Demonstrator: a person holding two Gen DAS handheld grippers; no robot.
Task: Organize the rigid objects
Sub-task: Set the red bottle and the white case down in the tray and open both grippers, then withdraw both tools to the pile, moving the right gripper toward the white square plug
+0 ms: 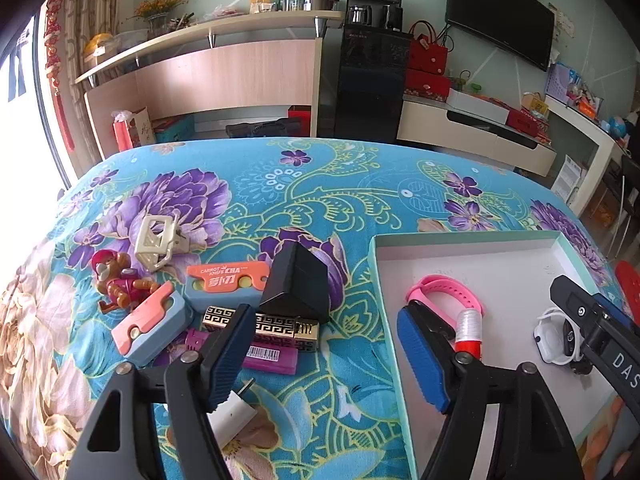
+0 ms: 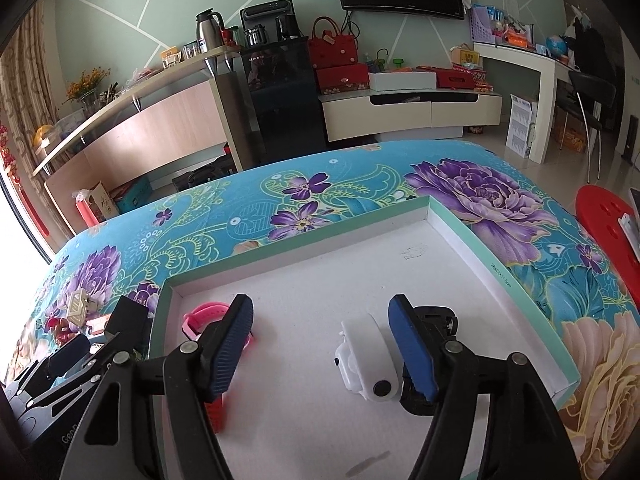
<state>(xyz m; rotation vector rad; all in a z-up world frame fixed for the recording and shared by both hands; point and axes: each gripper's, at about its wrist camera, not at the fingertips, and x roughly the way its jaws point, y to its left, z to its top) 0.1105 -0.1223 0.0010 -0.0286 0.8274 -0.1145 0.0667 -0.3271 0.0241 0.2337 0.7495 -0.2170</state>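
Both hand-held grippers open above tray.
Right hand-held gripper [image 2: 320, 344] straddles white watch [image 2: 370, 364]; left hand-held gripper [image 1: 324, 352] spans tray [image 1: 460, 240] edge, gripping nothing.

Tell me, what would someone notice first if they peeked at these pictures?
Probably the bright blue flowered cloth over the whole table. Next, the heap of small things on its left: a toy figure, an orange carrot knife and a black box. On the right sits a shallow white tray with a pink band and a white watch inside, and the open right gripper above them.
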